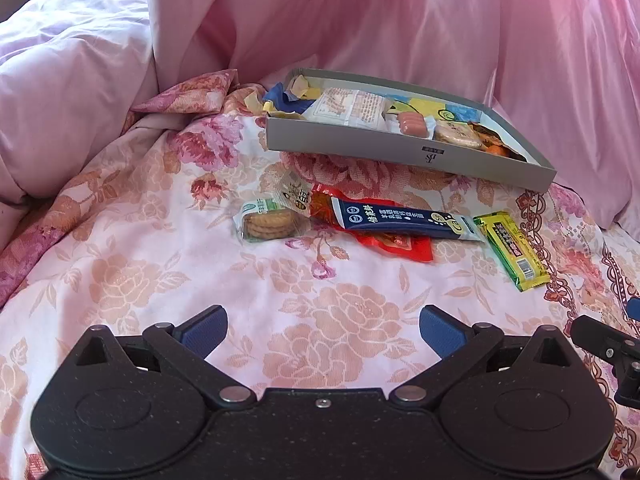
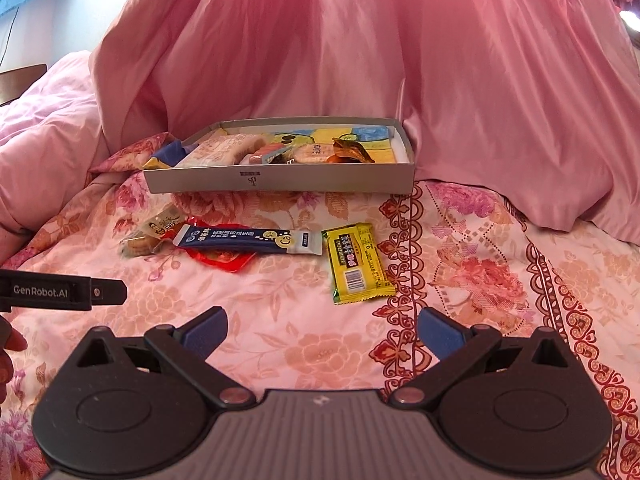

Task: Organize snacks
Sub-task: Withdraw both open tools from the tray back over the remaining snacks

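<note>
A grey shallow box holding several snacks sits on the floral bedspread. In front of it lie loose snacks: a biscuit pack, a small tan sachet, a dark blue stick pack lying over a red packet, and a yellow bar. My left gripper is open and empty, short of the snacks. My right gripper is open and empty, just below the yellow bar.
Pink bedding is heaped behind and to the left of the box. The left gripper's body shows at the right wrist view's left edge. The right gripper's side shows at the left wrist view's right edge.
</note>
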